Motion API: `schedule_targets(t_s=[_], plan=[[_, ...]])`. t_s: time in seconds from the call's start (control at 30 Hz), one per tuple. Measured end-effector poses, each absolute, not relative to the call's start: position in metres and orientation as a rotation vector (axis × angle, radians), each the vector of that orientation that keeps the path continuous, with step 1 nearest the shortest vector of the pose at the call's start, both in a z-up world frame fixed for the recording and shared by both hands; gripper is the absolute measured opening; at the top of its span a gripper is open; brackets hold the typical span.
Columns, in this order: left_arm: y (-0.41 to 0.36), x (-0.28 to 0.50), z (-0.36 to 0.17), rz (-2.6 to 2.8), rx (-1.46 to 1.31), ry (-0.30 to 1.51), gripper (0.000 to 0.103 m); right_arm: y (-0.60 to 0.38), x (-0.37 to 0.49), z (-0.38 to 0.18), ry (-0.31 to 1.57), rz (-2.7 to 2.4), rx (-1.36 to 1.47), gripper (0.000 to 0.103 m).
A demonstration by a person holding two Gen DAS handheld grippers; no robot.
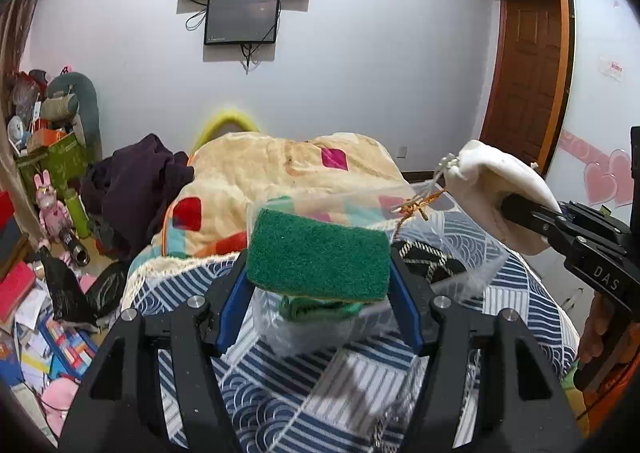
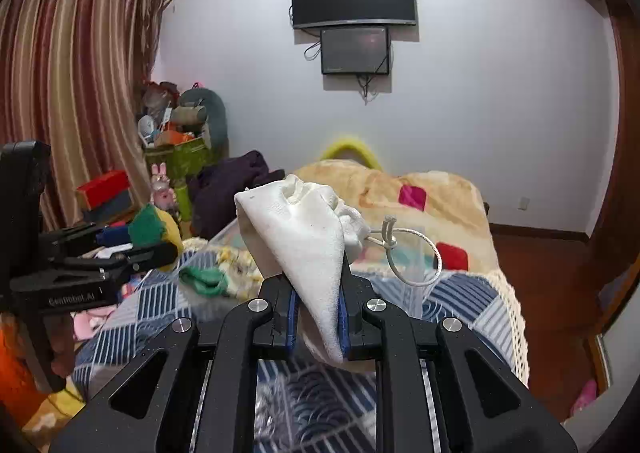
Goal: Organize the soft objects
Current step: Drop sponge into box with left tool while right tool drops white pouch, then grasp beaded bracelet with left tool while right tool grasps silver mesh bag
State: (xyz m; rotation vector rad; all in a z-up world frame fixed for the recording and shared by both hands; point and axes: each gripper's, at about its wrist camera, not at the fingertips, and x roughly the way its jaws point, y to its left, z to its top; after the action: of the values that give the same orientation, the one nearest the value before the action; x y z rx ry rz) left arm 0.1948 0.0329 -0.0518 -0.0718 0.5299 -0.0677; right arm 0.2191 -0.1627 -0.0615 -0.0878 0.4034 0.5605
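Observation:
My left gripper (image 1: 318,265) is shut on a green-and-yellow scouring sponge (image 1: 316,261) and holds it above a clear plastic bin (image 1: 472,253) on the bed. It also shows in the right wrist view, the left gripper (image 2: 160,241) with the sponge (image 2: 154,229). A green cloth (image 1: 320,309) lies in the bin below the sponge; it shows in the right wrist view too (image 2: 204,281). My right gripper (image 2: 318,293) is shut on a white drawstring pouch (image 2: 304,237) with a looped cord, held in the air. In the left wrist view the right gripper (image 1: 516,209) and the pouch (image 1: 496,181) are at the right, over the bin's far side.
The bed carries a blue patterned blanket (image 1: 304,385) and a cream quilt with coloured squares (image 1: 280,169). Dark clothes (image 1: 140,181) lie at its left. Boxes, toys and papers clutter the floor at left (image 1: 48,253). A wooden door (image 1: 524,81) stands at the right.

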Motion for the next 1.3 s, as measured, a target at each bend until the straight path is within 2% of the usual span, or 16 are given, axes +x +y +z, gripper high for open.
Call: schedule_targets(t_s=[0.23, 0.43, 0.67, 0.77, 0.83, 0.9, 0.97, 1.03, 1.1, 1.23, 1.3], plan=[[0.029, 0.231, -0.052, -0.084, -0.094, 0.567, 0.063, -0.148, 0.243, -0.075, 0.453, 0.535, -0.086, 0.014], [0.030, 0.260, -0.065, -0.070, -0.109, 0.618, 0.063, -0.141, 0.268, -0.099, 0.573, 0.522, -0.069, 0.014], [0.028, 0.279, -0.081, -0.112, -0.114, 0.701, 0.063, -0.133, 0.263, -0.104, 0.602, 0.522, -0.140, 0.014], [0.023, 0.277, -0.080, -0.123, -0.087, 0.707, 0.066, -0.131, 0.259, -0.105, 0.610, 0.517, -0.189, 0.017], [0.020, 0.274, -0.078, -0.129, -0.075, 0.707, 0.070, -0.130, 0.254, -0.104, 0.604, 0.513, -0.218, 0.023], [0.018, 0.269, -0.074, -0.124, -0.059, 0.698, 0.075, -0.130, 0.250, -0.102, 0.594, 0.510, -0.234, 0.037], [0.016, 0.261, -0.069, -0.125, -0.045, 0.682, 0.076, -0.132, 0.241, -0.097, 0.562, 0.503, -0.245, 0.055], [0.015, 0.253, -0.064, -0.128, -0.040, 0.668, 0.077, -0.134, 0.234, -0.092, 0.535, 0.498, -0.259, 0.060], [0.015, 0.244, -0.059, -0.125, -0.039, 0.653, 0.083, -0.135, 0.228, -0.086, 0.520, 0.501, -0.261, 0.062], [0.016, 0.222, -0.051, -0.115, -0.028, 0.620, 0.089, -0.142, 0.217, -0.076, 0.485, 0.508, -0.234, 0.074], [0.017, 0.209, -0.049, -0.110, -0.019, 0.607, 0.095, -0.143, 0.212, -0.072, 0.475, 0.515, -0.219, 0.078]])
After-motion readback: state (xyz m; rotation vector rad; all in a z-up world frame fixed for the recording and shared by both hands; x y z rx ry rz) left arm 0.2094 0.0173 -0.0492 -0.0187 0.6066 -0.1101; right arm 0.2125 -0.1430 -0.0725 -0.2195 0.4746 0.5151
